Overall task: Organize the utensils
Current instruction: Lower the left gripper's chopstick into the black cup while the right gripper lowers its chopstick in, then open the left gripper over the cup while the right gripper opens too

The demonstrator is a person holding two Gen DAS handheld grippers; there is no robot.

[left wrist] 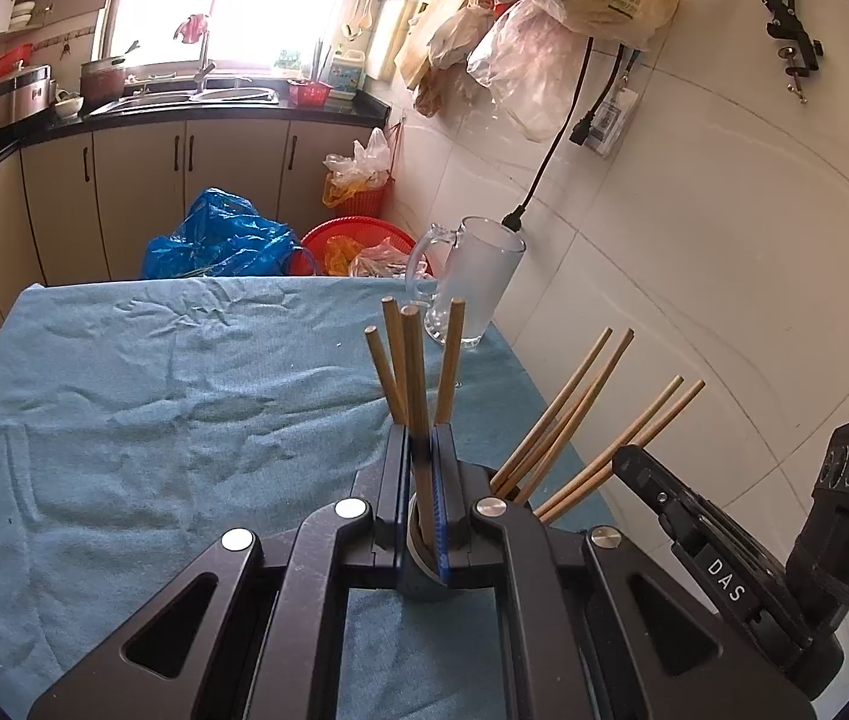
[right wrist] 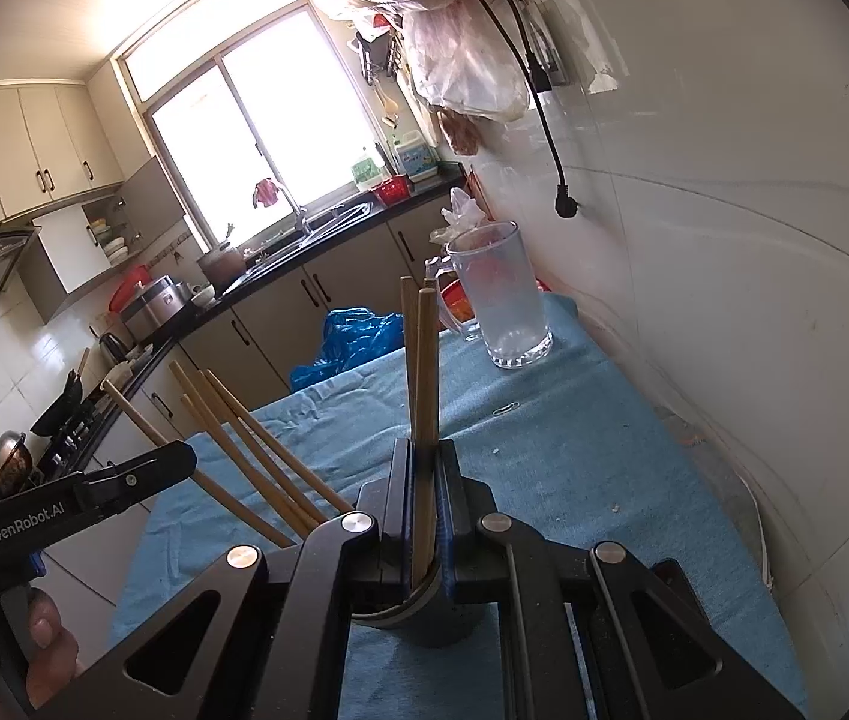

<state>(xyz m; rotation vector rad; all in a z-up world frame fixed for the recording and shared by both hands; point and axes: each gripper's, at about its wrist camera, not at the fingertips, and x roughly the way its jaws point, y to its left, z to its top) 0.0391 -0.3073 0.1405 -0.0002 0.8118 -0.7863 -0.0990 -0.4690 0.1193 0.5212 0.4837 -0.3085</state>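
My left gripper (left wrist: 422,450) is shut on several wooden chopsticks (left wrist: 412,372) that stand nearly upright. Their lower ends go down into a dark cup (left wrist: 424,576) under the jaws. My right gripper (right wrist: 424,456) is shut on two upright chopsticks (right wrist: 421,360), with a dark cup (right wrist: 436,618) below them. Each gripper shows in the other's view, the right gripper (left wrist: 694,540) and the left gripper (right wrist: 124,480), each beside a fan of tilted chopsticks (left wrist: 592,426) (right wrist: 232,444). A clear glass mug (left wrist: 478,276) (right wrist: 502,300) stands empty at the table's far right corner.
A wrinkled blue cloth (left wrist: 154,390) (right wrist: 544,450) covers the table, with a paper clip (right wrist: 507,408) lying on it. A white tiled wall (left wrist: 694,240) runs along the right edge. Beyond the table are a blue plastic bag (left wrist: 220,240) and a red basket (left wrist: 358,234). A person's hand (right wrist: 46,630) holds the left gripper.
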